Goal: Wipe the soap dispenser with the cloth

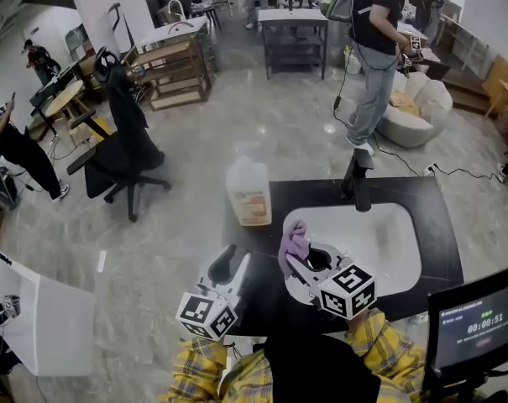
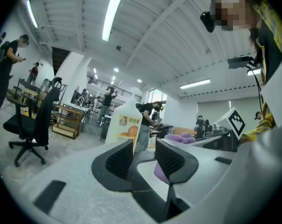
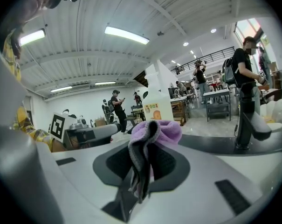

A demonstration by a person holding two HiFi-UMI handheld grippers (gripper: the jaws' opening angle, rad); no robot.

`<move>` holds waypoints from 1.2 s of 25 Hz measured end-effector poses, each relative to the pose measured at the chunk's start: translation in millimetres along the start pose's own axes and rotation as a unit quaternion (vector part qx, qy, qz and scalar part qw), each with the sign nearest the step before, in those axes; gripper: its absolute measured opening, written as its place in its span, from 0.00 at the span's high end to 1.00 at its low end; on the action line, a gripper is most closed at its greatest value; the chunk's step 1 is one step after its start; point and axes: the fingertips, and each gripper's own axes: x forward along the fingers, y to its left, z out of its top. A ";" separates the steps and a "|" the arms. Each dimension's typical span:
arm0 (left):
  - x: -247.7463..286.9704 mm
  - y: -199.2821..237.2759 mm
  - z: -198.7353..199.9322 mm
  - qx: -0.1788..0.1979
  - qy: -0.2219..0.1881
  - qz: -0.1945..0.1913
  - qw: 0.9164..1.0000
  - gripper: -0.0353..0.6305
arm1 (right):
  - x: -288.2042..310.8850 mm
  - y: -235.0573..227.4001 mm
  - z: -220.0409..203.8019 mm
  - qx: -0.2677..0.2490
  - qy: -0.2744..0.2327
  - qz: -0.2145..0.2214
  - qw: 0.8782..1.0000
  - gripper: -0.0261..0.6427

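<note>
Head view: soap dispenser stands upright on the dark worktop, just left of the white sink. Below it in the picture is the left gripper. Beside that, the right gripper holds a purple cloth at the sink's left edge.

Left gripper view: jaws apart, nothing between them, dispenser ahead.

Right gripper view: jaws clamped on the bunched cloth, dispenser beyond.

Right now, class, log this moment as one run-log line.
left tongs: open, empty | right tongs: shut on cloth | soap bottle: upright, untouched | wipe: not started
</note>
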 end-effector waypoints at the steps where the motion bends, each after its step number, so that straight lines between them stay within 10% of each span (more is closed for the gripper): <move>1: -2.1 -0.9 -1.9 -0.007 0.001 0.001 1.000 0.74 | -2.0 0.3 0.9 0.001 -0.002 -0.001 1.000 0.84; 30: -45.2 -24.5 -32.2 -0.044 0.021 0.045 0.998 0.75 | -38.8 7.5 -21.4 0.038 -0.011 0.000 0.999 0.84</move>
